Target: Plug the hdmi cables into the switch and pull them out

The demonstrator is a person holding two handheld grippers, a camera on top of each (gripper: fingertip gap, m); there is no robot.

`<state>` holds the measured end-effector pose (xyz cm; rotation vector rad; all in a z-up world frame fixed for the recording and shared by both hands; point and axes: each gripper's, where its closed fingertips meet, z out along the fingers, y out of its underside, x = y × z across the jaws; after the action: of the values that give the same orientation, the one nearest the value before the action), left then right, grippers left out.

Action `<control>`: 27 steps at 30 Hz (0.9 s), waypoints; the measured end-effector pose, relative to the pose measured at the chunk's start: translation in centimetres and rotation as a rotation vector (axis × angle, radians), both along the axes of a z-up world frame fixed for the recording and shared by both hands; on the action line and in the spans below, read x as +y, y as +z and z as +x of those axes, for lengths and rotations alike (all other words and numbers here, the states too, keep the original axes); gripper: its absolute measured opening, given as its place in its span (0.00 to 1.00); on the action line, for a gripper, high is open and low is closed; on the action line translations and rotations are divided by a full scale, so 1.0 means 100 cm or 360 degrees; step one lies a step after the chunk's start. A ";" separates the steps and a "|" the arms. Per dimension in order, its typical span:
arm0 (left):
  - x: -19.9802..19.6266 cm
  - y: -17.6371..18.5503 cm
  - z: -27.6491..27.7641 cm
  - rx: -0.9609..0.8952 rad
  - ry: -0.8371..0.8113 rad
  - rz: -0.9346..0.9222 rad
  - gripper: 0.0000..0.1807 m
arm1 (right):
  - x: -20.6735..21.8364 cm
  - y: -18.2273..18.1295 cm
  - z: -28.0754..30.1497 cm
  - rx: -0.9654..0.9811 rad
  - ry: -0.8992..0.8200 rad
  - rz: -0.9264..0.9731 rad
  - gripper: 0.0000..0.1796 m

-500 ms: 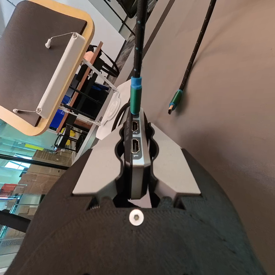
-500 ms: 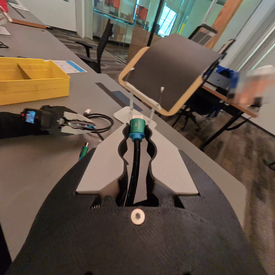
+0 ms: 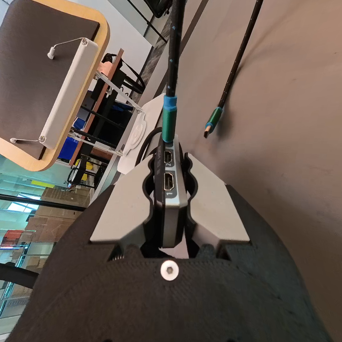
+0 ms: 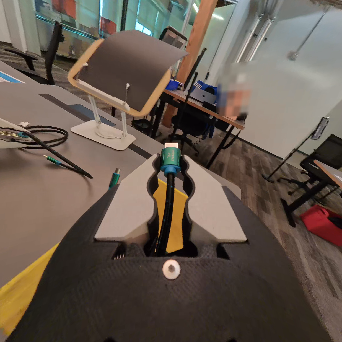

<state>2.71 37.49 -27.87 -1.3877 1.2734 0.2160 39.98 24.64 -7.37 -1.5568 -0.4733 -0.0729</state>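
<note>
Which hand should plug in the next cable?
The right gripper: it already grips a green plug, tip forward. The left gripper is busy clamping the switch, whose two nearer ports are empty.

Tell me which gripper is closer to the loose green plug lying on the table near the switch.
Left. The left gripper, clamping the switch, sits beside the loose plug; the right gripper, holding another plug, is farther off.

Grey table (image 4: 55,194), white stand base (image 4: 103,136), loose green-ended cables (image 4: 55,161), coiled black cable (image 4: 55,134), yellow tray (image 4: 170,203)
</note>
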 end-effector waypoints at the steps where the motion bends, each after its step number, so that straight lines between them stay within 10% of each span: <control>1: 0.000 -0.001 0.000 0.0005 -0.0001 -0.0001 0.16 | 0.002 -0.010 0.005 -0.0008 -0.0052 -0.0020 0.10; 14: 0.000 -0.003 0.001 0.0031 -0.0003 0.0001 0.16 | 0.008 -0.135 0.049 -0.0736 -0.0533 -0.0785 0.10; 27: 0.000 -0.003 0.001 0.0024 -0.0005 -0.0005 0.16 | -0.011 -0.125 0.056 -0.0821 -0.0476 -0.1050 0.27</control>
<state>2.84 37.48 -28.17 -1.3888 1.2889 0.2227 45.58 23.52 -19.84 -2.2615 -0.7072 -0.6105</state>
